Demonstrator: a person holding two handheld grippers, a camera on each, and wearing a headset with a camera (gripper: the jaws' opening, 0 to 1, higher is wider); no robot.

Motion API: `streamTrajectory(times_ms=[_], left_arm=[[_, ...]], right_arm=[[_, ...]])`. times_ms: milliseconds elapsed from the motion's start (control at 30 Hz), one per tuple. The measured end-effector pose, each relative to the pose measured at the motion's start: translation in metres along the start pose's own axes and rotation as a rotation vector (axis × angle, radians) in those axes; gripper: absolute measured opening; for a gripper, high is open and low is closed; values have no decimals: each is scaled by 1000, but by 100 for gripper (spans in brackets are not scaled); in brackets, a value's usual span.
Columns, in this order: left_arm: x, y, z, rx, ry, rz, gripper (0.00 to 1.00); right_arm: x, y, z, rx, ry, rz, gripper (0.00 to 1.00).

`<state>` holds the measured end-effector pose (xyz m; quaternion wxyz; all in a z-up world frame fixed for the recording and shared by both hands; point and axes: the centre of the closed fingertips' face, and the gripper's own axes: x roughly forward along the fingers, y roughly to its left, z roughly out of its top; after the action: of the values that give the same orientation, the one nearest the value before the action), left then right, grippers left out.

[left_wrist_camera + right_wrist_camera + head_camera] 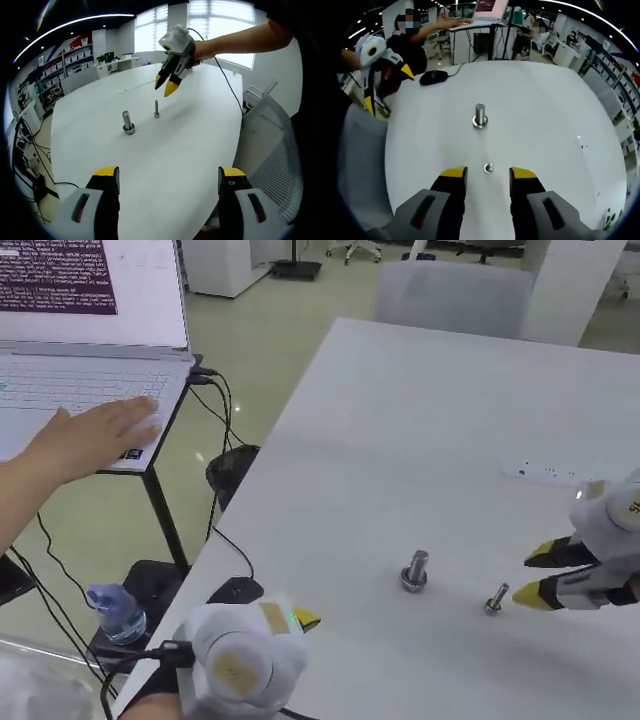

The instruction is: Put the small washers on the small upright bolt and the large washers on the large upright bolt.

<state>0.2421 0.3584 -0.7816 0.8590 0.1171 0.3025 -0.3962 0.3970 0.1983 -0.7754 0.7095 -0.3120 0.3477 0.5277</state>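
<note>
**White bench, two bolts, both grippers holding nothing**

Open-plan office all round: pale glossy floor, bright windows [220, 20] at one end and shelving [65, 62] along a wall. One grey padded chair [450, 295] sits at the far side, and a grey mesh chair [270, 145] is off one edge.

Work surface is a big plain white tabletop [400, 420], matte. A flat white power strip [545, 475] lies on it over to the far right. A black computer mouse [235, 590] sits by the near-left edge, cable trailing off.

Next to the table a silver laptop [90, 370] is on a black stand, with a hand [95, 435] resting on the keyboard. A clear plastic water bottle with a blue cap [118, 612] stands lower down, below the stand.

Writing-wise, the laptop screen has a dark purple terminal window full of pale text, way too small to read.

Now the bolts. The large silver bolt [415, 570] stands upright mid-table. The small silver bolt [496, 598] stands upright near it on the right, not touching.

The right gripper [530, 578], yellow-tipped, hovers low just beside the small bolt. Its jaws are partly open with nothing gripped, and in its own view the small bolt stands just ahead of the gap.

The left gripper [169, 172] is at the near-left edge, well apart from both bolts. Its jaws are spread wide and hold nothing.
</note>
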Motion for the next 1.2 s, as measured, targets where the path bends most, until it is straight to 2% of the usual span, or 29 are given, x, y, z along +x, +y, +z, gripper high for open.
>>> streamTrajectory(times_ms=[33, 133, 167, 400, 533, 567, 700, 967, 1033, 1200], left_arm=[[0, 1, 2, -5, -5, 4, 80], [-1, 1, 6, -12, -16, 11, 81], [-1, 1, 7, -17, -20, 15, 81], [-6, -4, 9, -40, -30, 36, 81], [-10, -9, 12, -79, -60, 43, 83], [-11, -9, 13, -91, -63, 45, 83], [-14, -10, 13, -102, -75, 49, 83], [-18, -15, 17, -111, -107, 70, 85], [-18, -18, 16, -94, -101, 74, 86], [-15, -25, 16, -81, -124, 72, 88]], right_arm=[[-7, 3, 3, -16, -42, -5, 36], [-20, 9, -1, 21, -60, -15, 37], [-25, 13, -1, 41, -85, -17, 38], [-49, 41, -13, 71, -164, -24, 44], [-62, 52, -15, 141, -245, -40, 47], [-66, 53, -17, 156, -264, -62, 48], [-74, 57, -22, 217, -329, -84, 53], [-75, 82, -46, 267, -360, -107, 60], [-74, 89, -52, 277, -368, -116, 62], [-69, 99, -65, 305, -397, -141, 69]])
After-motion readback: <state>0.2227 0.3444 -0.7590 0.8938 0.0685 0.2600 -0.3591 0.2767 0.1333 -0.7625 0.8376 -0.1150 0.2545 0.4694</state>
